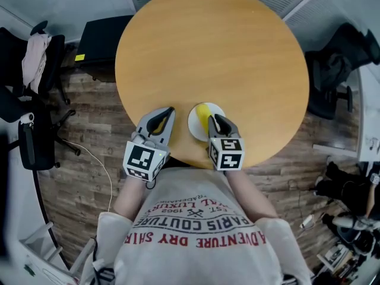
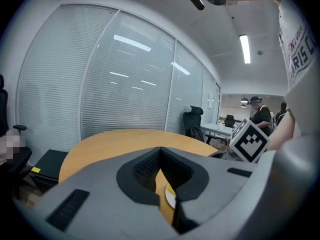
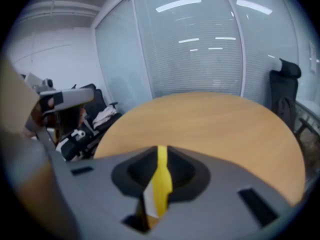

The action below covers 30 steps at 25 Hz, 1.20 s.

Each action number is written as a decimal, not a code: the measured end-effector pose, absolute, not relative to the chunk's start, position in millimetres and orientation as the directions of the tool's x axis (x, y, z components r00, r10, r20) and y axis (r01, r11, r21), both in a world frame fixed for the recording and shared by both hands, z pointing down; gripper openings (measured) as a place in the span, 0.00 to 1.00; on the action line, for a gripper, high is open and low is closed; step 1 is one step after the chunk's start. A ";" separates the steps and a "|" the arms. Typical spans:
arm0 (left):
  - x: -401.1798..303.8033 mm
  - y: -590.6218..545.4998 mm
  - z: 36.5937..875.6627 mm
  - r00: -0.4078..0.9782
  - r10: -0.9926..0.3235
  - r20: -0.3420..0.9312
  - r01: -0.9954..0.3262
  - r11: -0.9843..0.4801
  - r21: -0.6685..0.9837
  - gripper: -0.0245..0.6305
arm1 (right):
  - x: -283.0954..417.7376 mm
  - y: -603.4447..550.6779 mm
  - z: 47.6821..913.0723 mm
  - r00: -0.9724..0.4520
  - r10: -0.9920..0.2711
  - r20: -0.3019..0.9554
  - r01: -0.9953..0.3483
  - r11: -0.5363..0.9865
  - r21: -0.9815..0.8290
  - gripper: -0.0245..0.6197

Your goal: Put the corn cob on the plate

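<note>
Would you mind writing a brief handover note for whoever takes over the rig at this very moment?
The left gripper has its fingers together and is empty. It sits over the near edge of the table, left of the plate.
The right gripper has its fingers a narrow gap apart and seems to grip nothing. It hovers above the plate's near side.
The corn cob lies on the white plate.
Done: the cob is on the plate.
Left: probably only drawing both grippers clear.
</note>
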<state>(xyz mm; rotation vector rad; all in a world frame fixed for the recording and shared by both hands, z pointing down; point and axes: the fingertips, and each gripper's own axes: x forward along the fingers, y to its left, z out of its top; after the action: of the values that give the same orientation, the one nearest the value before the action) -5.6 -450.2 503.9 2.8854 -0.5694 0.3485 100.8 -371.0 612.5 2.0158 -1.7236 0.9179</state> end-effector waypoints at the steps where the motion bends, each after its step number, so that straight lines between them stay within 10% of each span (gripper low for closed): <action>1: -5.4 -448.8 501.6 0.901 -0.348 0.259 -0.388 -0.913 0.125 0.09 | 100.4 -371.7 606.1 0.062 -0.761 0.646 -0.968 -0.203 -0.146 0.13; 30: 9.0 -447.9 379.6 0.941 -0.336 0.032 -0.334 -0.941 -0.055 0.09 | 122.7 -370.0 394.2 0.176 -0.979 0.102 -0.981 -0.184 -0.069 0.08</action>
<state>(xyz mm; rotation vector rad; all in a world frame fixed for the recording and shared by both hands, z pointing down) 9.0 -447.9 379.6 3.1433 -0.5419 0.0653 122.7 -370.0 394.2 2.3992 -1.9990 0.1920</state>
